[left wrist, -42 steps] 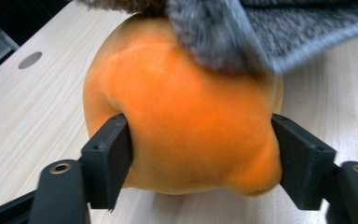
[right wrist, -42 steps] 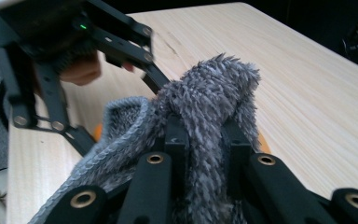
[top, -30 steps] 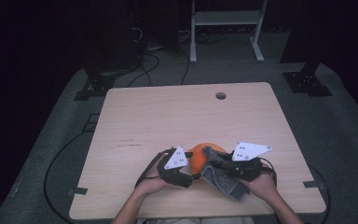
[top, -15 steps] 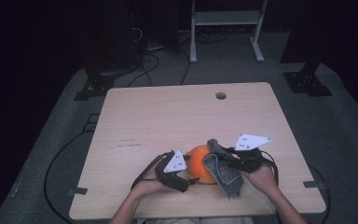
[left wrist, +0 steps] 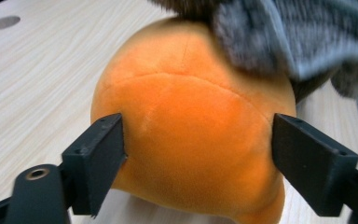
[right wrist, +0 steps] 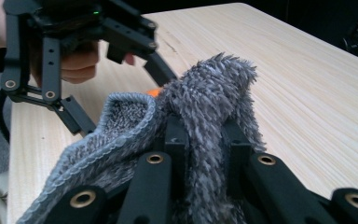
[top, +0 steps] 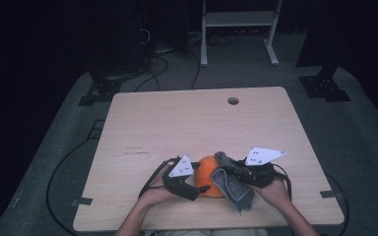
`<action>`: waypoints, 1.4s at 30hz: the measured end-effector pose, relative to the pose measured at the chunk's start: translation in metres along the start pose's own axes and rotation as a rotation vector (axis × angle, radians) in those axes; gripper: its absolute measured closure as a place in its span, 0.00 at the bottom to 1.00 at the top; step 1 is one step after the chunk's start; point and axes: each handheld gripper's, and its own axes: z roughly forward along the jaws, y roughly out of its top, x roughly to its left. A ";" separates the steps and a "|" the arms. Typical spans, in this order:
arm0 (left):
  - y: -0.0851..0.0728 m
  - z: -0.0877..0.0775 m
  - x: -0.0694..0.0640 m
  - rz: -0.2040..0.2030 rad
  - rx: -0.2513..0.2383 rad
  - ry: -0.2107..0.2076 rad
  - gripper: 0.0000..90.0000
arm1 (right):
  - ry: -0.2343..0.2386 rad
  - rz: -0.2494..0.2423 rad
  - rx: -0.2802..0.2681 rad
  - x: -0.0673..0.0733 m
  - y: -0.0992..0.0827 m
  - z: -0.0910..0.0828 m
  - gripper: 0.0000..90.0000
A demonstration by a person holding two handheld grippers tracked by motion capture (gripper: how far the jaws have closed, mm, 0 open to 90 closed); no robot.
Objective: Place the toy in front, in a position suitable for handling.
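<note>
Pale wood-grain worktop (top: 187,128), rounded corners, round cable hole (top: 233,101) near far edge. Grey carpet floor (top: 359,147) all around. Black cables (top: 162,66) trailing across floor beyond far edge. White metal frame legs (top: 238,29) at back. Black stand bases (top: 98,91) left and (top: 325,86) right. Dark tape strips (top: 82,201) on near corners. Surroundings dim; light concentrated on worktop.

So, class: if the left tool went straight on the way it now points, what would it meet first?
The orange plush toy. It already sits between the left tool's open jaws, which look just clear of its sides, so its orange front comes first, probably at once.
</note>
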 end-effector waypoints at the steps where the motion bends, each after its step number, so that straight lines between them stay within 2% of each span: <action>1: -0.001 -0.001 0.000 0.010 0.014 0.000 0.21 | -0.001 0.010 0.003 -0.002 -0.002 -0.001 0.85; 6: -0.003 -0.002 0.000 0.019 0.021 -0.011 0.21 | -0.022 0.060 0.012 -0.012 -0.017 -0.009 0.85; 8: 0.000 -0.004 0.001 0.000 -0.005 -0.029 0.20 | -0.037 0.062 0.023 -0.015 -0.022 -0.013 0.84; 11: 0.009 -0.007 0.001 -0.002 -0.062 -0.012 0.18 | -0.061 0.061 0.024 -0.014 -0.026 -0.016 0.85; 12: 0.012 -0.007 0.001 -0.004 -0.091 -0.007 0.18 | -0.058 0.065 0.021 -0.013 -0.027 -0.016 0.85; 13: 0.015 -0.006 0.000 0.005 -0.097 0.000 0.18 | -0.053 0.063 0.017 -0.011 -0.026 -0.016 0.85; 16: 0.014 0.001 -0.002 0.024 -0.049 0.019 0.16 | -0.036 0.033 -0.011 -0.003 -0.020 -0.014 0.85; 17: 0.012 0.002 -0.002 0.027 -0.047 0.023 0.16 | -0.022 0.021 -0.029 0.001 -0.015 -0.013 0.84; 20: 0.007 0.000 0.001 0.019 -0.017 0.029 0.18 | 0.011 0.018 -0.049 0.005 -0.009 -0.008 0.84; 22: 0.003 -0.002 0.002 0.019 0.001 0.030 0.19 | 0.022 0.032 -0.047 0.003 -0.009 -0.005 0.84; 26: -0.003 -0.003 0.001 0.015 0.007 0.024 0.20 | 0.037 0.087 -0.043 -0.006 -0.018 -0.004 0.84; 33: -0.006 -0.005 0.000 0.030 0.019 0.025 0.20 | 0.010 0.170 0.015 -0.021 -0.046 -0.012 0.84; 36: -0.008 -0.006 0.001 0.027 0.024 0.022 0.20 | -0.023 0.159 0.053 -0.024 -0.051 -0.013 0.84; 39: -0.007 -0.005 0.000 0.030 0.021 0.021 0.20 | -0.018 0.160 -0.002 -0.023 -0.043 -0.018 0.84; 42: -0.005 -0.002 -0.004 0.057 0.018 0.021 0.20 | 0.023 0.143 -0.084 -0.015 -0.027 -0.018 0.84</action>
